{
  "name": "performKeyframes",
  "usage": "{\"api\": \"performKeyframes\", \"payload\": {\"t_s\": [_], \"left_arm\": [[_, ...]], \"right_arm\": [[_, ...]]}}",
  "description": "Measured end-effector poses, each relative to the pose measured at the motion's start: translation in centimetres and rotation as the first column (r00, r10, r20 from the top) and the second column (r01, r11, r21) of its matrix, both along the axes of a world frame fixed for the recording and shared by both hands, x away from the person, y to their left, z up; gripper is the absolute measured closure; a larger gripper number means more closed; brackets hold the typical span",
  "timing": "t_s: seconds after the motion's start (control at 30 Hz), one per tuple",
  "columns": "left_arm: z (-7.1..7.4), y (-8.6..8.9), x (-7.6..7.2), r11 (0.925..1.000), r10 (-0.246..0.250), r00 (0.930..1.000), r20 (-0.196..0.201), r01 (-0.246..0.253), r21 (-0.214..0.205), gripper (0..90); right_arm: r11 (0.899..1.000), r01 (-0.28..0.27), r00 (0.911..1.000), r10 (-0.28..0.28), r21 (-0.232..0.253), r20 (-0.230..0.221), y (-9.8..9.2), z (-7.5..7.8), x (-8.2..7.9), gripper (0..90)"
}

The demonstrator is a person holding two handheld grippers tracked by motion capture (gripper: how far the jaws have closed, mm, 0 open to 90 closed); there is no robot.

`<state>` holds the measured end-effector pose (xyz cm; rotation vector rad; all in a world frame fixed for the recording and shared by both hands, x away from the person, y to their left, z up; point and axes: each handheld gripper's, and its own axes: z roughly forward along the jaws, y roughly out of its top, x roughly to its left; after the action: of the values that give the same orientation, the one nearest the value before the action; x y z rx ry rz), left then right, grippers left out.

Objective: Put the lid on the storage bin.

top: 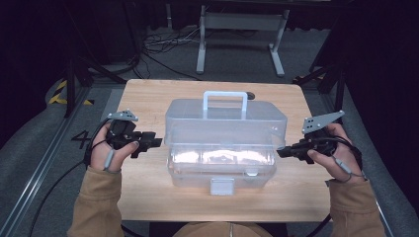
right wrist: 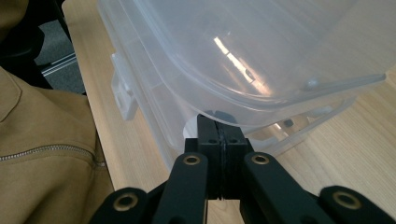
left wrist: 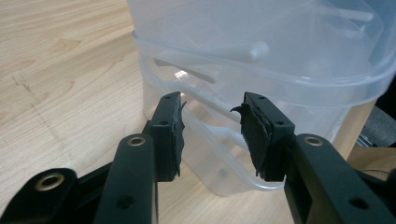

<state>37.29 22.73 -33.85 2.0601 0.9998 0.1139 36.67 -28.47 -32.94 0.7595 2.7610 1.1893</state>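
Note:
A clear plastic box with a white handle and a front latch stands mid-table. Its lid sits raised off the base at the front. My left gripper hovers just left of the box, its jaws open with nothing pressed between them. In the left gripper view the left gripper faces the box's corner. My right gripper is at the box's right side. In the right gripper view the right gripper is shut, tip tucked under the lid's rim.
The wooden table has bare strips left, right and in front of the box. A tan jacket is close to the near edge. On the floor behind are a grey metal stand and cables.

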Motion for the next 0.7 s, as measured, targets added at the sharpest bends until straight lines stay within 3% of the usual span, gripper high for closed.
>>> {"api": "performKeyframes", "payload": {"t_s": [0.7], "left_arm": [[-0.28,-0.31,0.13,0.9997,-0.005,1.0,-0.001,0.005,0.023,57.9]], "right_arm": [[0.995,-0.056,0.9973,0.051,-0.087,-0.052,0.52,-0.83,-0.03,90.0]]}}
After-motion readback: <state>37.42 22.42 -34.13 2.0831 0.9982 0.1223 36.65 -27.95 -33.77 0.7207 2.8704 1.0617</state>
